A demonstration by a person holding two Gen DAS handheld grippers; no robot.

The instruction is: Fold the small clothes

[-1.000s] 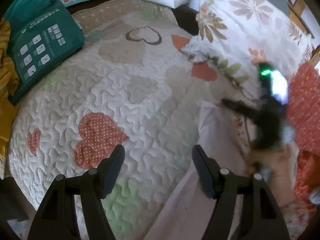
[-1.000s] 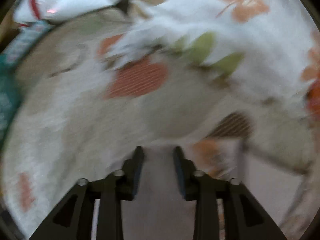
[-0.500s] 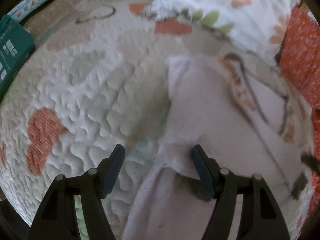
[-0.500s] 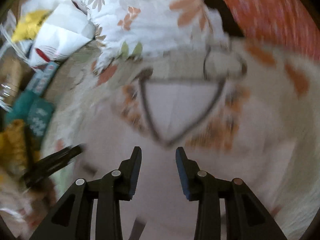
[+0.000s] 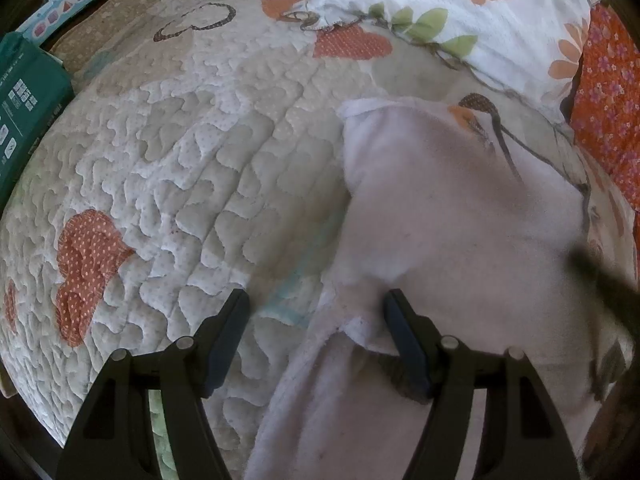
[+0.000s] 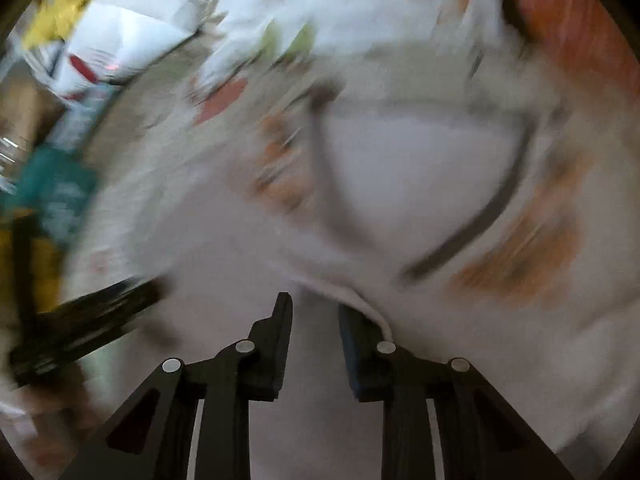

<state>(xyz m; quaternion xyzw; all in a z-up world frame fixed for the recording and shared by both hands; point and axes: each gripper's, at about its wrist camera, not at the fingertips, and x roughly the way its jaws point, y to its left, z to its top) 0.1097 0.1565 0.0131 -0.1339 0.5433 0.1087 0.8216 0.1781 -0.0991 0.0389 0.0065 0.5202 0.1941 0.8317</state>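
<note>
Left wrist view: left hand-held gripper (image 5: 316,312) spread wide, hem between fingers.
Garment: pale pink fleece garment (image 5: 452,216) on heart-patched quilted bedspread (image 5: 192,152).
Right hand-held gripper (image 6: 312,320): narrowly parted; grip unclear, blurred.

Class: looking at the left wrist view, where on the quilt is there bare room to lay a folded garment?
Bare quilt lies between the green pack and the white garment. The right side is crowded by the garment, floral pillow and orange fabric.

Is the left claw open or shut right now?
Open. The left claw shows a wide gap between its fingers, straddling the white garment's edge on the quilt.
</note>
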